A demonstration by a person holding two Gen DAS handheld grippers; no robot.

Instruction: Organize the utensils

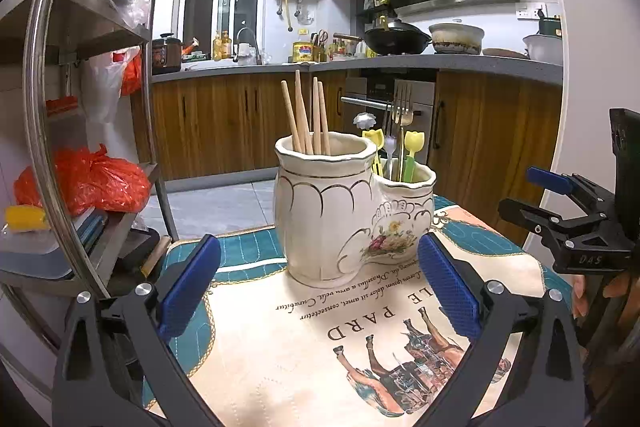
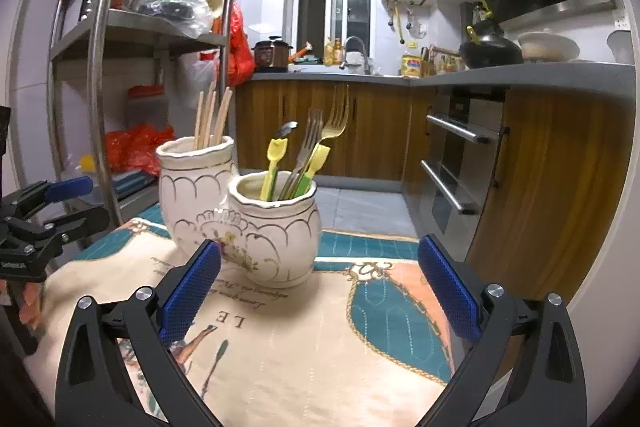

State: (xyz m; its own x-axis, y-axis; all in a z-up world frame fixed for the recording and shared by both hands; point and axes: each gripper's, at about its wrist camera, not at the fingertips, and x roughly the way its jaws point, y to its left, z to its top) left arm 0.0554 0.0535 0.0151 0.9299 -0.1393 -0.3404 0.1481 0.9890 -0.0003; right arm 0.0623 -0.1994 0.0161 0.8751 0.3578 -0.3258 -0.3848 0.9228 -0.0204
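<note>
Both tongs (image 1: 320, 283) (image 2: 320, 283) agape, empty; four chopsticks (image 1: 306, 117), two forks (image 2: 320, 143) in double holder (image 1: 332, 211).

Bare tablecloth (image 1: 280, 347) ahead; the utensil holder (image 1: 332, 211) blocks beyond.

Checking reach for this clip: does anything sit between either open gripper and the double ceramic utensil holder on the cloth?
Nothing visible does. Only bare tablecloth lies between the left gripper and the holder, and likewise ahead of the right gripper. Both stand open and empty.
</note>
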